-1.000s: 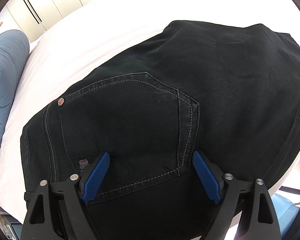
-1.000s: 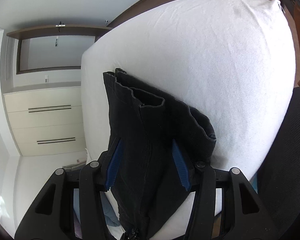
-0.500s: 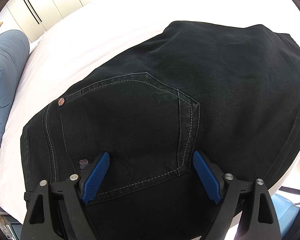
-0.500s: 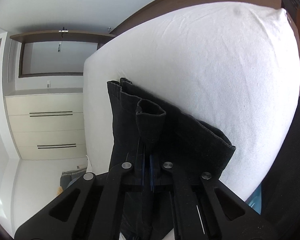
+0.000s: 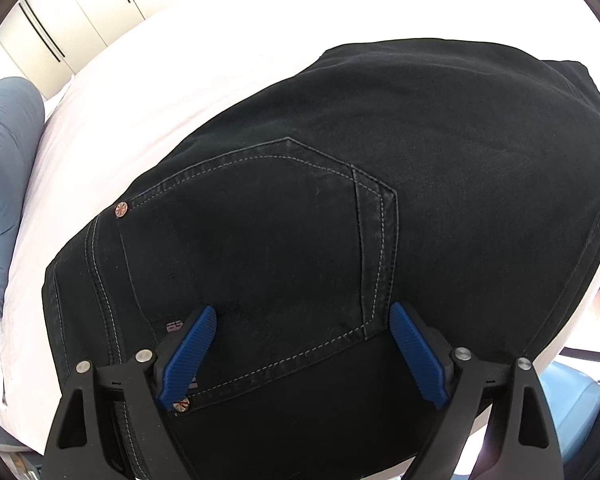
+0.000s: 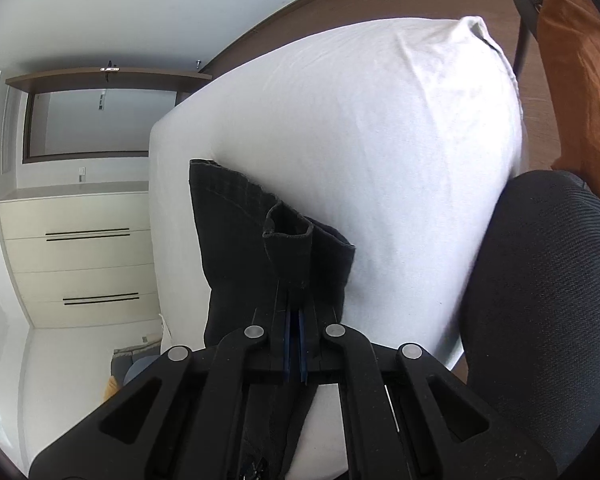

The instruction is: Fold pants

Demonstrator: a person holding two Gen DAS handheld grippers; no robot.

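Note:
Black jeans lie on a white bed, seat side up, with the back pocket facing me. My left gripper hovers over the pocket's lower edge. Its blue pads stand wide apart and are opening a little more; the fabric between them is not pinched. In the right wrist view the leg ends of the jeans rise from the bed. My right gripper is shut on them, with the cloth bunched just past its pads and one hem curled into a tube.
A blue-grey pillow lies at the bed's left edge, with cream wardrobe doors behind. Cream drawers stand beyond the bed. A black mesh chair is close on the right, and an orange cloth hangs above it.
My right gripper closed on the leg ends, which now stand bunched and lifted off the sheet. The view has shifted so more of the chair shows. The left gripper stays over the pocket.

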